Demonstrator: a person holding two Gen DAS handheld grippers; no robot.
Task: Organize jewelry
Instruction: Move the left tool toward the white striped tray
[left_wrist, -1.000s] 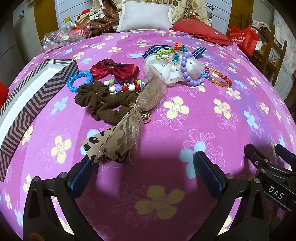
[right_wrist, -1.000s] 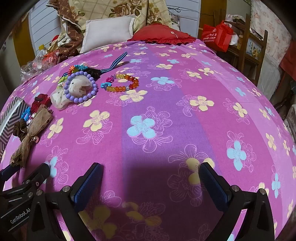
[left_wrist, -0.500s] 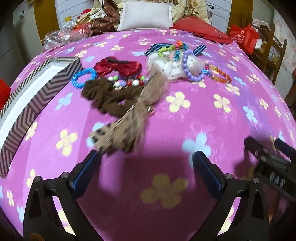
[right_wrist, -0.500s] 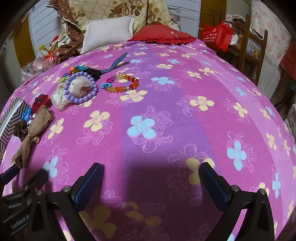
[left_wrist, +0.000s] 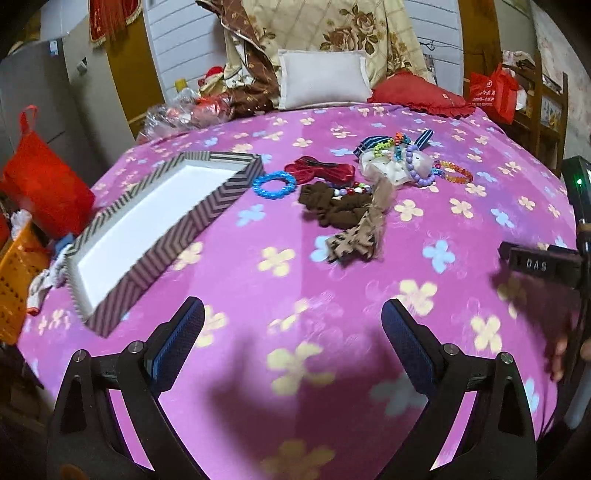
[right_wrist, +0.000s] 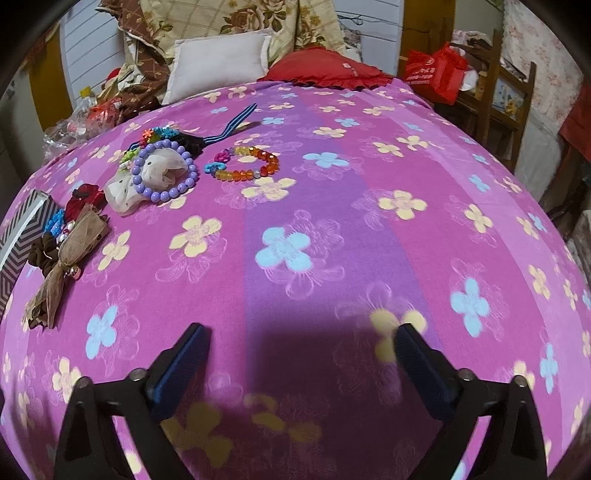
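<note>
Distance is the news on my left side: a second ago the leopard bow (left_wrist: 364, 232) lay right at my left finger, and now it sits well ahead of me on the bedspread (left_wrist: 258, 221), out of reach. My left gripper (left_wrist: 291, 350) has pulled back and up, jaws spread wide, nothing between them. The wider look brings the whole tray (left_wrist: 162, 229) into sight off to the left, white inside and bare as far as I can see. Just beside its far corner lies the blue bracelet (left_wrist: 274, 183), then the red bow (left_wrist: 325, 170), the brown scrunchie (left_wrist: 332, 206), and farther right the purple beads (left_wrist: 419, 173) on the white scrunchie (left_wrist: 388, 168), with the orange bracelet (left_wrist: 452, 171) at the end. Nothing has gone into the tray yet, I reckon, so the sorting is barely begun. The view is blurred, so I am moving.

Right side now: my right gripper (right_wrist: 301, 365) hangs low over bare bedspread, jaws wide apart and empty, much where it was a second ago. The purple beads (right_wrist: 164, 171) and orange bracelet (right_wrist: 245, 162) lie ahead to the left, well apart from me. The leopard bow (right_wrist: 61, 266) is at the far left near the tray edge (right_wrist: 16, 236). My left partner has gone from this view.
</note>
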